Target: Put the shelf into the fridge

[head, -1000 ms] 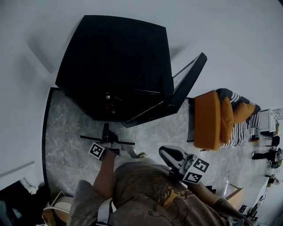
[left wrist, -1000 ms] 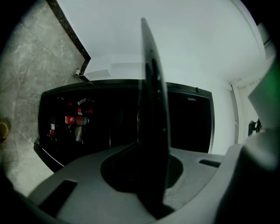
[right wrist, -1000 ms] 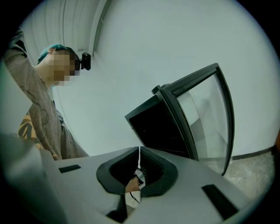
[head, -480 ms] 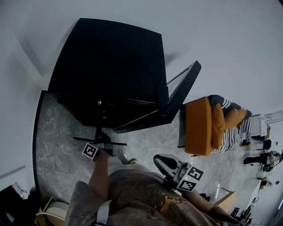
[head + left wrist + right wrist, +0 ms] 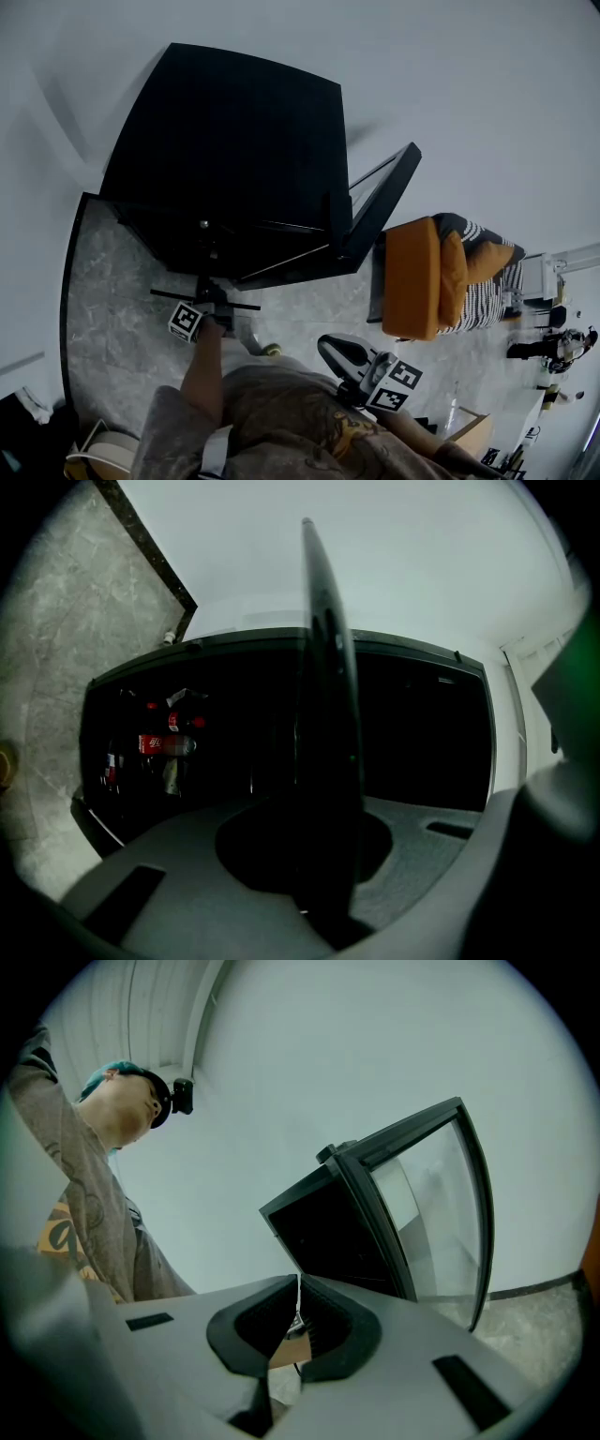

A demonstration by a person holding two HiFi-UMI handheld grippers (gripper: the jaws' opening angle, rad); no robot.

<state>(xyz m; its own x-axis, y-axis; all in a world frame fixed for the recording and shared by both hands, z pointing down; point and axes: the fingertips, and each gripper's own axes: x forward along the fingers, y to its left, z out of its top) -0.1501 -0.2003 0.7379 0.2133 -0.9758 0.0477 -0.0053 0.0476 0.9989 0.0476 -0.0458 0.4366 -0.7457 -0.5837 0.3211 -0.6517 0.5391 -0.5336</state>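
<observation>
Presently I log the left gripper point(image 5: 208, 298): jaws almost together, clamped on the shelf point(image 5: 328, 761), a thin dark panel that its own view shows edge-on between the pads. From the head view I read the shelf as a slim dark bar lying across the gripper's tip, just before the open front of the fridge point(image 5: 234, 159) and not inside it.

- Fridge: black cabinet, standing at the far edge of the grey marble floor point(image 5: 112, 319), against the white wall.
- Fridge door point(image 5: 380, 211): glass-paned, swung open toward the right.
- Interior: dark; I make out red-labelled bottles point(image 5: 167, 745) at its left side.
- Right gripper point(image 5: 298, 1302): jaws closed on each other, nothing between them, held apart from the fridge and aimed at the door.
- Orange armchair point(image 5: 412, 277): on the floor right of the door, with a striped cushion point(image 5: 487, 291) beside it.
</observation>
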